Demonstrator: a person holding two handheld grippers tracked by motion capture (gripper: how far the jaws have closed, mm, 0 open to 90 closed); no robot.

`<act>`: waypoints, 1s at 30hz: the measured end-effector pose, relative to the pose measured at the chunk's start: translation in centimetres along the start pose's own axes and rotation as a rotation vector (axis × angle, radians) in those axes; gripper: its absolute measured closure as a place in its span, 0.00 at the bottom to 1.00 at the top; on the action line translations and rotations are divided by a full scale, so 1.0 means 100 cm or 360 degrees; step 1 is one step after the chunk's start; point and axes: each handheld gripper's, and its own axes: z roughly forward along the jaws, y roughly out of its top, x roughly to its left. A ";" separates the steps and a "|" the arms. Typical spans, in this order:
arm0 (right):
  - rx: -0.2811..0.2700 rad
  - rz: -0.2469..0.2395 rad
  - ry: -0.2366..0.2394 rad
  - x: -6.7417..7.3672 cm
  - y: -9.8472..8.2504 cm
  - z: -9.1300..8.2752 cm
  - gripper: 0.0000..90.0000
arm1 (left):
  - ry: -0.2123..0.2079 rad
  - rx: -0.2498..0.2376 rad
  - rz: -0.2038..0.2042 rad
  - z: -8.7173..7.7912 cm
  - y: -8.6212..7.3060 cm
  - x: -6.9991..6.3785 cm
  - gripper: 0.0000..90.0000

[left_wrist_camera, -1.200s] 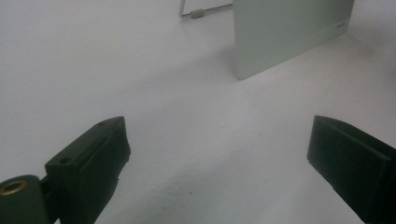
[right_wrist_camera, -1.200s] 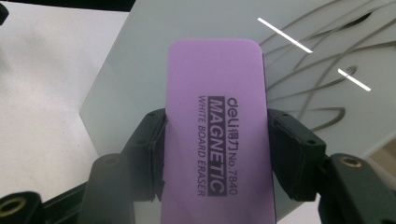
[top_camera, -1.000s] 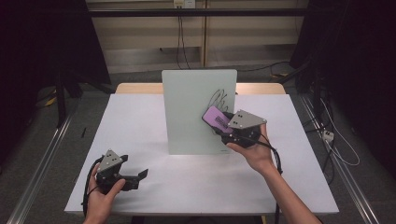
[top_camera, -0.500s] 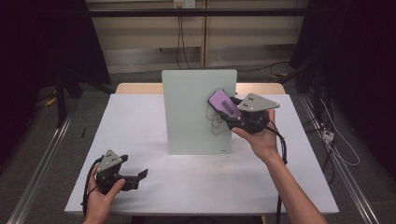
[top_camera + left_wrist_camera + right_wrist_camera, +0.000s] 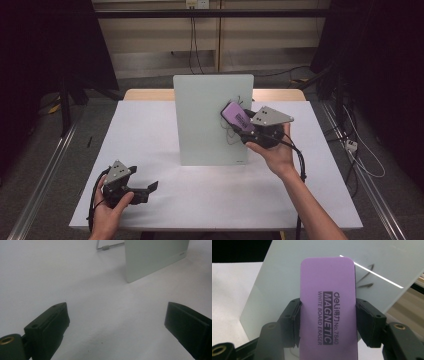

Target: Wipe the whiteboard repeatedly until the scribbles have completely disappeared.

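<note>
A pale whiteboard (image 5: pixel 200 120) stands upright in the middle of the white table (image 5: pixel 150 150). Black scribbles (image 5: pixel 230 134) mark its right part. My right gripper (image 5: pixel 244 124) is shut on a purple magnetic whiteboard eraser (image 5: pixel 236 114) and holds it against the board's right side. In the right gripper view the eraser (image 5: pixel 328 277) sits lengthwise between the pads (image 5: pixel 293 315) of the right gripper (image 5: pixel 328 317), with scribble strokes (image 5: pixel 365 275) just beyond it. My left gripper (image 5: pixel 149 188) rests near the table's front left, open and holding nothing. In its own view the left gripper (image 5: pixel 116 312) faces the board (image 5: pixel 155 257).
A wire stand (image 5: pixel 107 246) props the board from behind. Cables (image 5: pixel 357 155) lie on the floor to the right of the table. A metal rail (image 5: pixel 45 180) runs along the floor on the left. Dark curtains hang on both sides.
My right gripper carried the eraser a little up the board's right side, over the scribbles. The left hand and its gripper have not moved.
</note>
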 end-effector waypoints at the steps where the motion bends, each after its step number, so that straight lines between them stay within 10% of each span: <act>1: 0.0012 -0.0005 0.0014 0.004 -0.005 0.001 0.47 | -0.0001 0.0002 0.0001 0.000 0.000 0.000 0.06; 12: 0.0060 -0.0037 0.0067 0.015 -0.014 0.006 0.47 | 0.0004 0.0002 0.0003 0.001 0.000 0.000 0.06; 30: -0.0096 0.0064 -0.0095 -0.025 0.017 -0.011 0.47 | -0.0007 0.0008 0.0007 0.001 0.000 0.000 0.06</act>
